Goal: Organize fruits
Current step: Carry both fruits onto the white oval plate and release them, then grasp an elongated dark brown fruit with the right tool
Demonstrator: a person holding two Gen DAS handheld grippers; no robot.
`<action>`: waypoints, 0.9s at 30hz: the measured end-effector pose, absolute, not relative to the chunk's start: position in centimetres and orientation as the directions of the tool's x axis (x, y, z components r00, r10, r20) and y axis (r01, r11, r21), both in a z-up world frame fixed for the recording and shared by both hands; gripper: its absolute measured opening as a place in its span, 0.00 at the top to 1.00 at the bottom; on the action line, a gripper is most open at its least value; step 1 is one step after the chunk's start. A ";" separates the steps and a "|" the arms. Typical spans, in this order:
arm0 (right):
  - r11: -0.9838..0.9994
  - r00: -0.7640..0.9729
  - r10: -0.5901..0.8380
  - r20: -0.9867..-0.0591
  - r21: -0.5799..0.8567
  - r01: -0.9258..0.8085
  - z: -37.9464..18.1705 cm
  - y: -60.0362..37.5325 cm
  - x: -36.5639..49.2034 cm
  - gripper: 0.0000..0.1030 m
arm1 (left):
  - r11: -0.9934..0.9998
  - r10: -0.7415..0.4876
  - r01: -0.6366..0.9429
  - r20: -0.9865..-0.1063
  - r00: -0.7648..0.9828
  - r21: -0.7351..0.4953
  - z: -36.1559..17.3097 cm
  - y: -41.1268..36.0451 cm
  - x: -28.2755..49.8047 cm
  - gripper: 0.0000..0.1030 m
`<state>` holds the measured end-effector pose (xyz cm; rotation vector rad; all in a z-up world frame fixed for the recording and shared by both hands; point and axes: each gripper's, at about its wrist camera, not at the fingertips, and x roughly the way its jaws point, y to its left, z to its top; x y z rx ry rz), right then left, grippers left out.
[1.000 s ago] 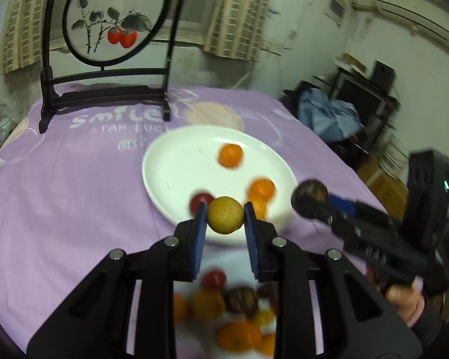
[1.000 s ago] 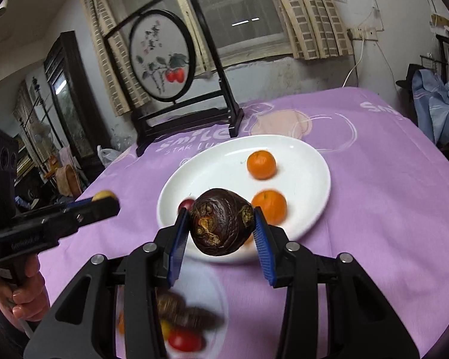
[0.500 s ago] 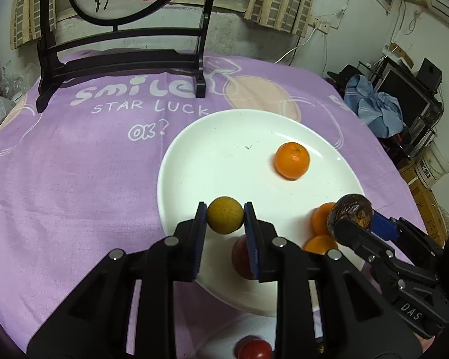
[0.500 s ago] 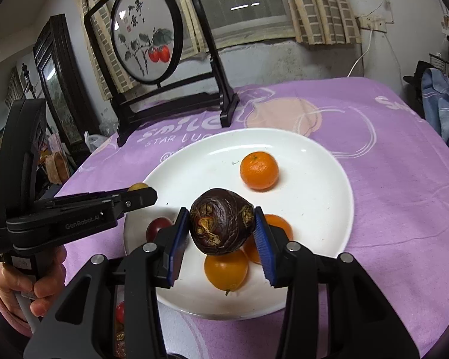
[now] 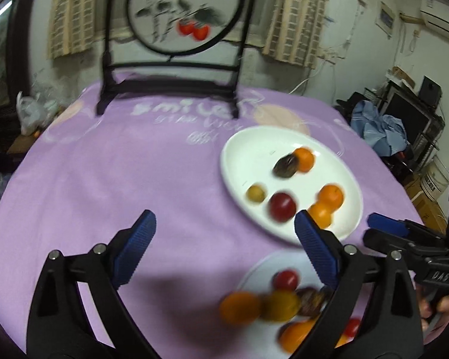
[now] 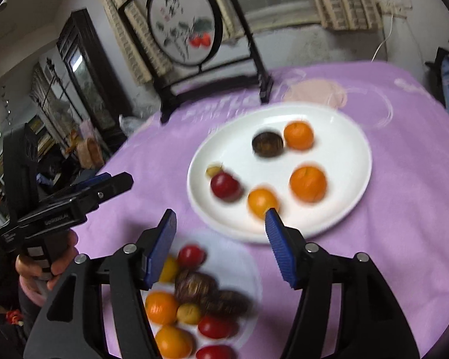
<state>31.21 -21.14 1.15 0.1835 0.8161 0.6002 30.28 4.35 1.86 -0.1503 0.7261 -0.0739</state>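
A large white plate (image 5: 254,146) (image 6: 350,125) on the purple cloth holds a small yellow fruit (image 5: 255,193) (image 6: 213,170), a dark wrinkled fruit (image 5: 285,166) (image 6: 267,144), a red fruit (image 5: 282,206) (image 6: 226,186) and three oranges. A smaller plate (image 6: 242,266) nearer me carries a pile of mixed fruits (image 5: 272,302) (image 6: 191,299). My left gripper (image 5: 224,245) is open and empty, left of the large plate. My right gripper (image 6: 220,246) is open and empty, above the gap between the two plates.
A black stand with a round painted screen (image 5: 176,15) (image 6: 185,27) stands at the table's far edge. The purple tablecloth (image 5: 119,173) spreads to the left. Clothes and boxes (image 5: 380,128) lie beyond the table on the right.
Both grippers opened and pulled back. The yellow fruit and the dark wrinkled fruit left the grippers and now lie on the large plate.
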 end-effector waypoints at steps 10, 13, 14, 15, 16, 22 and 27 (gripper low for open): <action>0.840 0.441 0.506 -0.741 0.306 -0.448 -1.7 -19.4 28.5 0.40 | 0.970 -0.074 -0.103 -0.672 0.737 -0.220 0.8 7.4 28.8 0.07; 0.847 0.435 0.489 -0.756 0.293 -0.443 -2.1 -19.4 28.4 0.40 | 0.972 -0.070 -0.101 -0.673 0.737 -0.212 0.8 7.2 28.7 0.07; 0.849 0.431 0.486 -0.760 0.293 -0.440 -2.3 -19.4 28.5 0.40 | 0.974 -0.062 -0.102 -0.670 0.739 -0.203 0.9 7.1 28.6 0.07; 0.851 0.428 0.481 -0.765 0.292 -0.436 -2.4 -19.5 28.6 0.40 | 0.976 -0.056 -0.100 -0.667 0.743 -0.193 1.0 7.0 28.5 0.07; 0.854 0.424 0.476 -0.771 0.291 -0.431 -2.6 -19.5 28.6 0.40 | 0.977 -0.056 -0.097 -0.666 0.744 -0.191 1.0 6.9 28.5 0.07; 0.854 0.405 0.466 -0.786 0.280 -0.439 -3.0 -19.2 28.6 0.40 | 0.976 -0.066 -0.092 -0.673 0.737 -0.197 0.9 6.9 28.4 0.07; 0.853 0.389 0.465 -0.796 0.285 -0.438 -3.3 -19.1 28.8 0.49 | 0.975 -0.064 -0.096 -0.670 0.739 -0.199 0.9 7.1 28.3 0.07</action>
